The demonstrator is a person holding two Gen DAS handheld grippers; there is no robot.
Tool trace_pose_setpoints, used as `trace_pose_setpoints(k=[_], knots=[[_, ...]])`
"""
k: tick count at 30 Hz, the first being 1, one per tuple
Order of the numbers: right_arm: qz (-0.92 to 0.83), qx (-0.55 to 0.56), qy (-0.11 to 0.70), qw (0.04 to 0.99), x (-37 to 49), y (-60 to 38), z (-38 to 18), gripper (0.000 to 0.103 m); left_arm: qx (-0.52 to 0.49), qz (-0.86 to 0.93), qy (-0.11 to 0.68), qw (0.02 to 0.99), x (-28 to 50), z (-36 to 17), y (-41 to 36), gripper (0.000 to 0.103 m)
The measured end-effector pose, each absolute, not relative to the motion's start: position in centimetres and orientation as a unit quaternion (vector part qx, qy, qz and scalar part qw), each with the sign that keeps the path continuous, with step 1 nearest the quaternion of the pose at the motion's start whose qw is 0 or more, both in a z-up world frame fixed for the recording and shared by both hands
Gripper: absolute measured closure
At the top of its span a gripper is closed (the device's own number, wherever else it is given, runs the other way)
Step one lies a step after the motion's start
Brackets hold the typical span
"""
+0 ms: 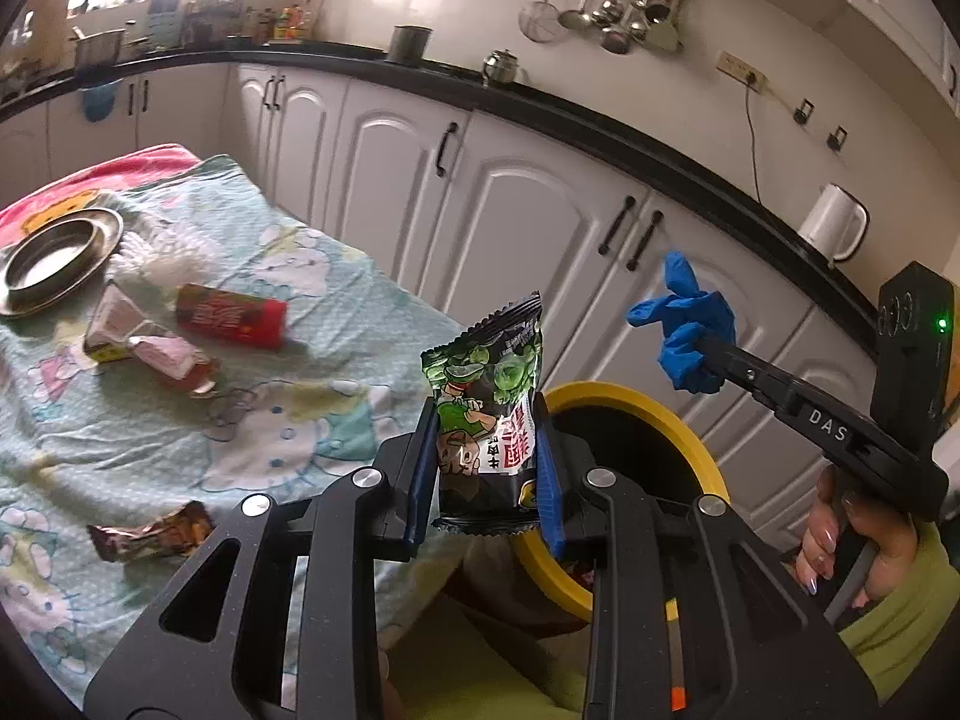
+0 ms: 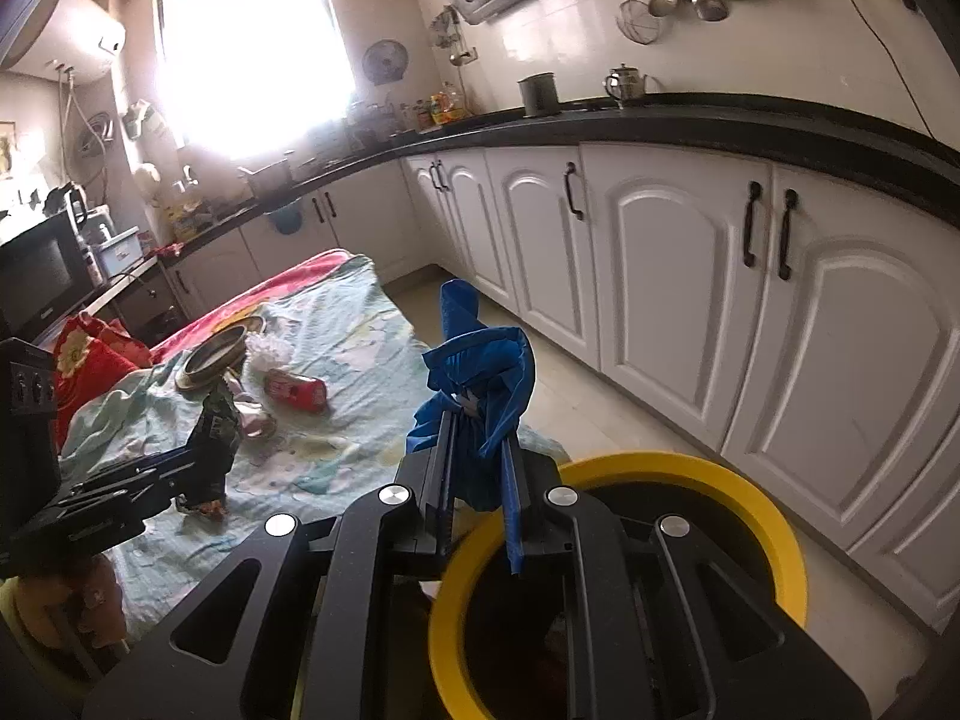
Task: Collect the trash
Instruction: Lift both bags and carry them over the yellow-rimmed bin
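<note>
The green-and-black printed foil snack packet (image 1: 489, 402) stands upright between the blue-padded fingers (image 1: 420, 468) of the left gripper (image 1: 486, 468). Its serrated top edge rises well above the fingertips; its lower seam hangs just below them. The jaws are nearly closed and press on both sides of the packet.

The crumpled blue rubber glove (image 2: 480, 396) is pinched in the right gripper (image 2: 480, 468), whose jaws are almost fully closed on it. The glove bunches over the fingertips, with one finger of it pointing upward.

Both items hang above or just beside the round yellow-rimmed bin (image 2: 708, 474), which stands next to the cloth-covered table (image 1: 180, 420).

The left wrist view shows the remaining trash on the table:
- a red rectangular packet (image 1: 231, 315);
- a pink-and-white wrapper (image 1: 150, 348);
- a brown crumpled wrapper (image 1: 150, 531);
- a round metal dish (image 1: 57, 261).

It also shows the hand (image 1: 852, 546) holding the right gripper's handle.

The right wrist view alone shows the bright window (image 2: 252, 48) and the bin's dark interior directly below the right gripper.
</note>
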State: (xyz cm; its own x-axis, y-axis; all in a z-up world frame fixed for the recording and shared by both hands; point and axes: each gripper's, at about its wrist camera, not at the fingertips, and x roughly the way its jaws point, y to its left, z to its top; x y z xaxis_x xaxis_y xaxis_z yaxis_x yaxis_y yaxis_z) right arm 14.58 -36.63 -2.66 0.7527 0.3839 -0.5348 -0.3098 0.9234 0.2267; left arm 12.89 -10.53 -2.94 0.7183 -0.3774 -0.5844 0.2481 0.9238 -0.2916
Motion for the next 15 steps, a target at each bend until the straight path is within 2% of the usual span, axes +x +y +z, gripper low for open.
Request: trace_pose_setpoints(k=[15], knots=[[0.148, 0.073, 0.322, 0.932, 13.3, -40.9, -5.6, 0.09, -0.045, -0.22, 0.35, 0.909, 12.5, -4.7, -16.0, 0.081]])
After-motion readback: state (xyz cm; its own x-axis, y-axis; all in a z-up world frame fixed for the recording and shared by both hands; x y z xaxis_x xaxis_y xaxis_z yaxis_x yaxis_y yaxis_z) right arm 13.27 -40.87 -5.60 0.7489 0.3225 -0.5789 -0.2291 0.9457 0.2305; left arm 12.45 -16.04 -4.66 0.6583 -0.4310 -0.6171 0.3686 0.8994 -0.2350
